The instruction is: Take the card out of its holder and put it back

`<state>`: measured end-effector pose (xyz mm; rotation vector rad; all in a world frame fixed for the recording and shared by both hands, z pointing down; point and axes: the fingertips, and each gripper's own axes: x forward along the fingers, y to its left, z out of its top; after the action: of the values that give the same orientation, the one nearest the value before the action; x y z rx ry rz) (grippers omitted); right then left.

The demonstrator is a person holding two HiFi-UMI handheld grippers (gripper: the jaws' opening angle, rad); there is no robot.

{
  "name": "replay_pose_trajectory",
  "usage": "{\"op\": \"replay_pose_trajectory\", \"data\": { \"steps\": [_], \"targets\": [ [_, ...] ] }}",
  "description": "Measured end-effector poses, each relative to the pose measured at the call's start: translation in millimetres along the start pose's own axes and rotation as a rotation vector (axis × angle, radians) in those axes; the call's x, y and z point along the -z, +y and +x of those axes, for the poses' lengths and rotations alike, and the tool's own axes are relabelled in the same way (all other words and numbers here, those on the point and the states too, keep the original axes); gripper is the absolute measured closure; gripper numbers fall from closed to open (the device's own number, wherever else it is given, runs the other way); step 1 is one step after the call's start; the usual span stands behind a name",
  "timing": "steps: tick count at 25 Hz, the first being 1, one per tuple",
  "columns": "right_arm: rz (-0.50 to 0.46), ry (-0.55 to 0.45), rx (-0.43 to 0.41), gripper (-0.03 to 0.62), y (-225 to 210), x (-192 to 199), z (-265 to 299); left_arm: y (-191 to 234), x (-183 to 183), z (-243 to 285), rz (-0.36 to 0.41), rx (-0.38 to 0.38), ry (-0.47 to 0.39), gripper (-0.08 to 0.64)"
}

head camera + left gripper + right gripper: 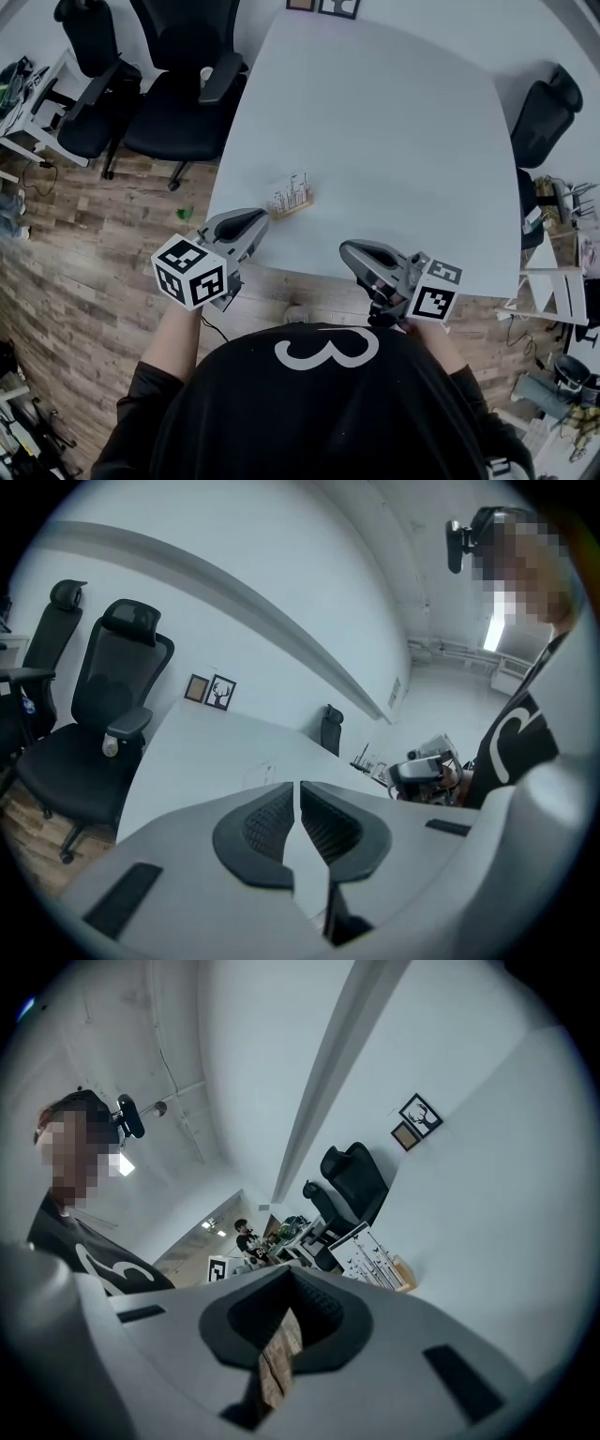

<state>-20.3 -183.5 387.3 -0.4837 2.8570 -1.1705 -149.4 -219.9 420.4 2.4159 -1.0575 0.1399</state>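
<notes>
In the head view a white table (394, 122) carries the card (289, 192), which stands in its wooden holder (294, 208) close to the near left edge. The left gripper (265, 217) hovers just left of the holder, its tip close to but apart from it, while the right gripper (344, 247) hangs over the near edge, well to the right. Black chairs (178, 103) stand at the far left. In the left gripper view the left gripper (299, 785) has its jaws drawn together to a thin slit, with nothing between them (only bare table shows through). In the right gripper view the right gripper (289, 1269) is likewise closed and empty, with wood floor showing below the pads. The card (375, 1258) stands upright in the holder (405, 1274) beyond it.
</notes>
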Motion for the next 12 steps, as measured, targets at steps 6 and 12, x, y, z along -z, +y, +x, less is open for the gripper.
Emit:
{"op": "replay_pose_trajectory", "data": {
  "steps": [6, 12],
  "targets": [
    [0.005, 0.01, 0.025, 0.583, -9, -3, -1, 27, 2, 16, 0.041, -0.01, 0.011, 0.47],
    [0.002, 0.017, 0.059, 0.583, -17, -6, -11, 45, 16, 36, 0.078, -0.013, 0.048, 0.441]
  ]
}}
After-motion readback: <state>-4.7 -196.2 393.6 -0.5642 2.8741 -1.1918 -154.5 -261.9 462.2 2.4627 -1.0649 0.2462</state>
